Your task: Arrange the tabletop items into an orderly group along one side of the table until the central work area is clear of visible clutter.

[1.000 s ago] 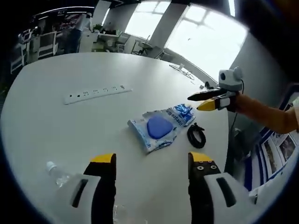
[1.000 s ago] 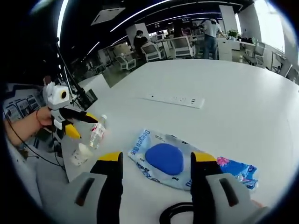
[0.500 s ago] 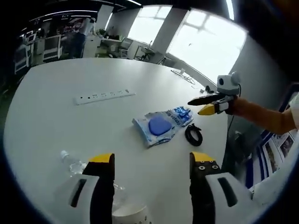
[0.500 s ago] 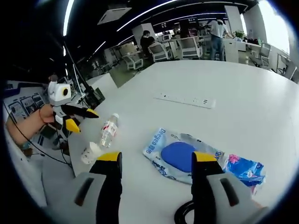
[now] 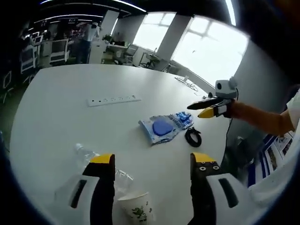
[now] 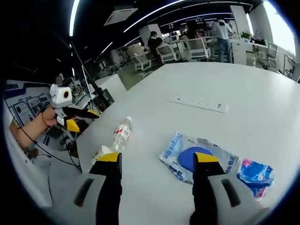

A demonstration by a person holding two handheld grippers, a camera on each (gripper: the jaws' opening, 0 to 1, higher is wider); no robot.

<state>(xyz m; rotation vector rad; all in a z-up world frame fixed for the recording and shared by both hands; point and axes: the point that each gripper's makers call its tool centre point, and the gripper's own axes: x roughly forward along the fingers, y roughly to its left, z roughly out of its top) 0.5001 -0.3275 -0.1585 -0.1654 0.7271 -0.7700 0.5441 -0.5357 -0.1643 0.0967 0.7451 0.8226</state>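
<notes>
Presently both the left gripper (image 5: pixel 149 164) and the right gripper (image 6: pixel 157 164) hover with jaws released and empty, while the crinkly clear plastic packet with a blue pad (image 5: pixel 161 128) lies mid-surface, judged light, limp, best pinched at an edge.

Paper cup (image 5: pixel 134 210) partly behind left gripper's jaw. Water bottle (image 5: pixel 101 161) half hidden too. Print on blue packet (image 6: pixel 198 158) too small to read.
</notes>
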